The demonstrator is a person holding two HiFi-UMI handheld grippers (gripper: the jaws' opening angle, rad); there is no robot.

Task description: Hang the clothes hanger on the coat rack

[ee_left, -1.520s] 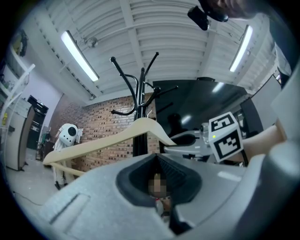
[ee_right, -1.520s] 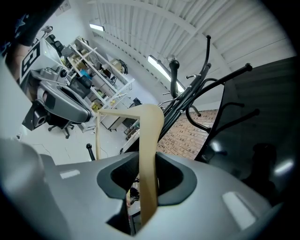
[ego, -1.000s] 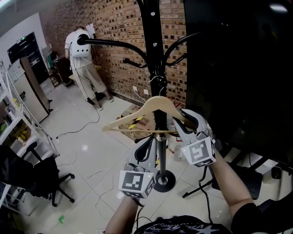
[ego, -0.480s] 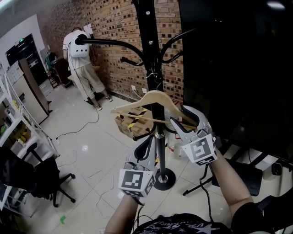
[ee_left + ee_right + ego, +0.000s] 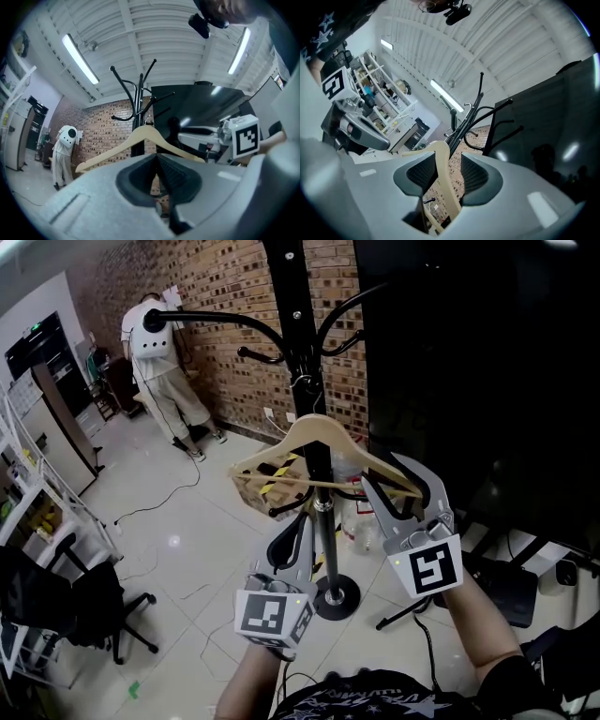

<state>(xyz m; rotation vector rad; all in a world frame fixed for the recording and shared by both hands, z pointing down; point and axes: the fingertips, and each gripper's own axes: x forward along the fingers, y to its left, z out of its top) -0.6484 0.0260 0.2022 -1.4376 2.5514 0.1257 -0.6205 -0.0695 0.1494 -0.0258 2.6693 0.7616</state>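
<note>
The wooden clothes hanger (image 5: 281,448) is seen against the coat rack (image 5: 286,296) pole. Its right arm lies ungripped between the just-closing jaws of the raised right tool (image 5: 394,479). The left tool (image 5: 295,531) is clenched empty lower down and tilted slightly upward.

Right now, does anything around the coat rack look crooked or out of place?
Yes: the wooden hanger at the coat rack sits tilted, its right end lower than its left, not hanging level. Whether its hook is seated on a peg I can't tell.
</note>
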